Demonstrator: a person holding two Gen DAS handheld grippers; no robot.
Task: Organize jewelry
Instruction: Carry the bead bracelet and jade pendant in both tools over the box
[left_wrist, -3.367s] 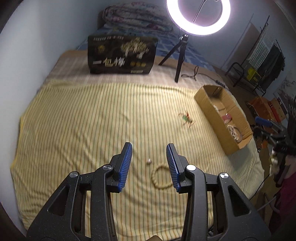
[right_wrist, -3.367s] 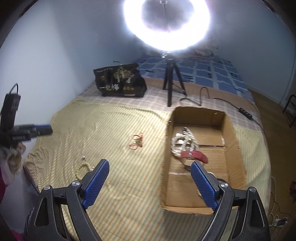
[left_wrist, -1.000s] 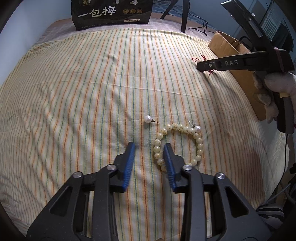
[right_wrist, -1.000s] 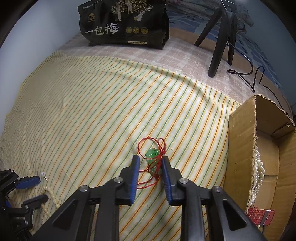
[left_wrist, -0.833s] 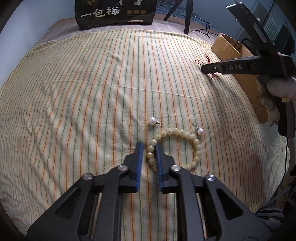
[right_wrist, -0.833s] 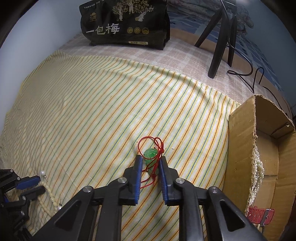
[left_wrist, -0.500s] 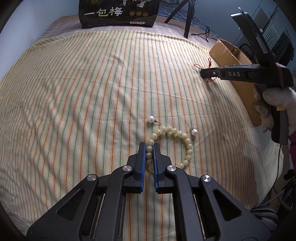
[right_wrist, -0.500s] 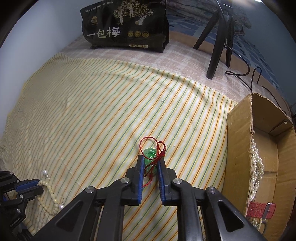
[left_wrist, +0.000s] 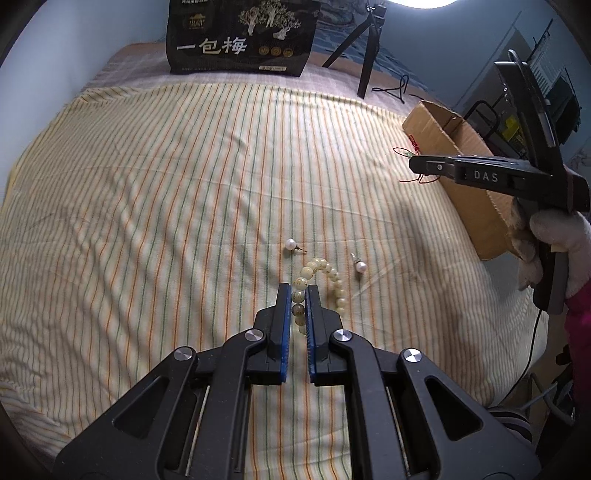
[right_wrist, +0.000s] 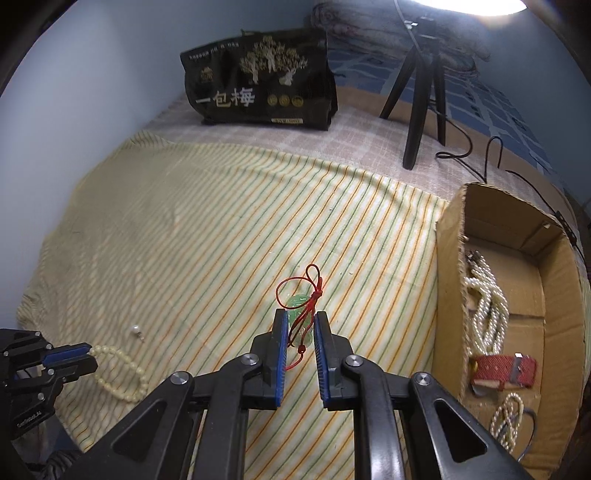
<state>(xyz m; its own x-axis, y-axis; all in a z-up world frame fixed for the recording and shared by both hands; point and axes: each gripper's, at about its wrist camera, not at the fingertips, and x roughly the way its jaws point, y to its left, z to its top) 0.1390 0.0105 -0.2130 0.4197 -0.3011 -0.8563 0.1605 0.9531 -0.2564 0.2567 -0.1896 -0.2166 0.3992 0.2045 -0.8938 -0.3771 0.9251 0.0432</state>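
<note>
Left tool (left_wrist: 296, 295) clamped on bead bracelet (left_wrist: 325, 275); right tool (right_wrist: 300, 325) clamped on green pendant (right_wrist: 297, 303).

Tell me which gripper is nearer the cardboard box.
Right. The right gripper, shut on the red-string pendant, sits just beside the box; the left gripper clamps the bead bracelet farther away.

Jewelry on my striped cloth
I see cream bead bracelet (left_wrist: 320, 275) near, two pearl earrings (left_wrist: 291, 244) beside; green pendant (right_wrist: 298, 302) on red cord, right.
</note>
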